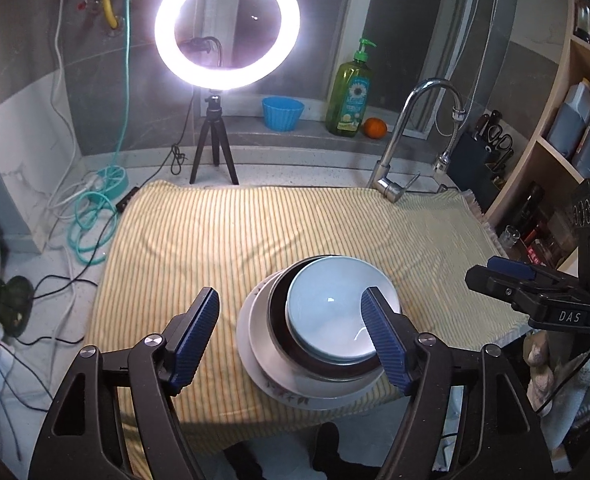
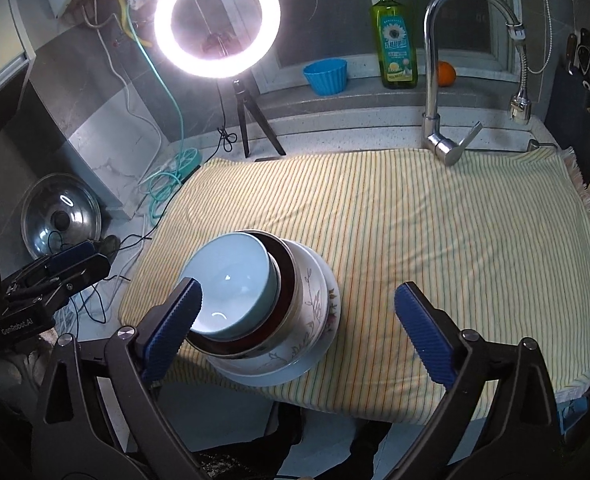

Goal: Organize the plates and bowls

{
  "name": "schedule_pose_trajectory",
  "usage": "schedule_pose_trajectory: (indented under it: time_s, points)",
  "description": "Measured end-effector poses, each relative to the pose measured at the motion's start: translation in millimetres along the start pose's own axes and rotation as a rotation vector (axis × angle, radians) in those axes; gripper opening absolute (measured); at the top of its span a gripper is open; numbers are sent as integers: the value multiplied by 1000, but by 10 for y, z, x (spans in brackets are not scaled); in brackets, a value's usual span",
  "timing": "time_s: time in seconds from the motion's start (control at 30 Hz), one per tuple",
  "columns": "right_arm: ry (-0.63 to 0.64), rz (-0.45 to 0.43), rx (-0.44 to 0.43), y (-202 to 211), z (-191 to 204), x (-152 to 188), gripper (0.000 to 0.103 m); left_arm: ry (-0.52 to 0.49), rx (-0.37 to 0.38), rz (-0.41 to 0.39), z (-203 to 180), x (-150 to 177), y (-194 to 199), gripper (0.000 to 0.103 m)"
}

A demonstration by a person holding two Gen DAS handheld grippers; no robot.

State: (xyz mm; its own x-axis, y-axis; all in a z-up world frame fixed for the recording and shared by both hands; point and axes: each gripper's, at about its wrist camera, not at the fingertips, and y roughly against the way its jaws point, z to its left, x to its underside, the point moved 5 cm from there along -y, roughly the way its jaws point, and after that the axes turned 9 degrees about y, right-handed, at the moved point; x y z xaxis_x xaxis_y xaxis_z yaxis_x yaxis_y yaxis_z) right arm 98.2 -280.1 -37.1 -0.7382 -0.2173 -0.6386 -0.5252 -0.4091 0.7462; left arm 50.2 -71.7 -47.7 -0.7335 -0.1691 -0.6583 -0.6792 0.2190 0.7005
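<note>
A stack of dishes stands near the front edge of a striped yellow cloth (image 1: 215,240). On top is a pale blue bowl (image 1: 335,312), nested in a dark brown bowl (image 1: 279,316), inside a white floral bowl (image 2: 311,300), on a white plate (image 1: 255,364). My left gripper (image 1: 291,336) is open and empty, its right finger over the stack's right rim. My right gripper (image 2: 299,316) is open and empty, its left finger in front of the blue bowl (image 2: 231,280). Each gripper shows at the edge of the other's view: the right gripper (image 1: 535,292), the left gripper (image 2: 55,272).
A ring light on a tripod (image 1: 215,152) stands behind the cloth. A faucet (image 1: 407,136), soap bottle (image 1: 349,92), blue cup (image 1: 283,114) and orange (image 1: 375,128) are at the back. Cables (image 1: 91,216) and a pot lid (image 2: 61,220) lie left. Shelves (image 1: 567,152) stand right.
</note>
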Motion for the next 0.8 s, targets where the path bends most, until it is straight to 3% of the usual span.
schedule_pose_trajectory:
  time_s: [0.33, 0.8]
  points:
    - [3, -18, 8, 6, -2, -38, 99, 15, -21, -29, -7, -52, 26, 73]
    - [-7, -16, 10, -22, -34, -72, 99, 26, -24, -9, -7, -47, -29, 73]
